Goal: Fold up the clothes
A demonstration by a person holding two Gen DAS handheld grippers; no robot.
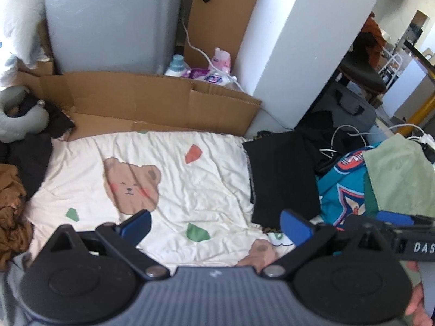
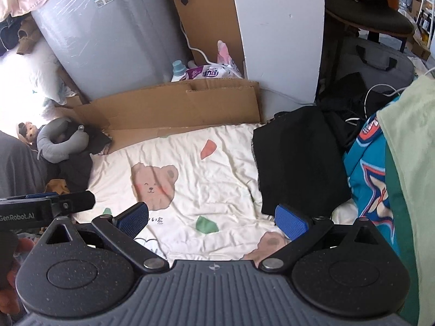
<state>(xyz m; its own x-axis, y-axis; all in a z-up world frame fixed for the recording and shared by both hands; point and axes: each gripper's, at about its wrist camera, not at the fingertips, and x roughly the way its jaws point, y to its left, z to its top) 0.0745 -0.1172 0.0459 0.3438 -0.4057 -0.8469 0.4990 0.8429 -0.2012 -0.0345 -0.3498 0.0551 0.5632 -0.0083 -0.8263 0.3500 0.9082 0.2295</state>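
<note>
The left tongs [image 1: 216, 226] hang spread wide and hold nothing above a cream bedsheet printed with brown bears and green and orange patches [image 1: 174, 179], their blue-padded fingers [image 1: 137, 225] pointing toward the far cardboard. The right tongs [image 2: 214, 220] are likewise spread and empty, level beside the left ones over the same sheet [image 2: 217, 179]; the left device's black body [image 2: 46, 207] shows at the left edge of the right wrist view, and the right device [image 1: 394, 233] shows at the right edge of the left wrist view, with part of a hand [image 1: 417, 298] below it. A folded black garment [image 1: 280, 176] lies flat at the sheet's right edge, its long axis running away from the cameras, its near end just beside the right finger of each tool [image 2: 292, 221]. Right of it are a teal printed garment [image 1: 342, 190] and a pale green cloth [image 1: 399, 174] that overlaps it. A flattened brown cardboard sheet [image 1: 152, 103] borders the far side of the bedsheet. A grey neck pillow [image 2: 59, 144] and dark clothes [image 1: 30, 157] sit at the left, with a brown crumpled garment [image 1: 11, 212] near them.
</note>
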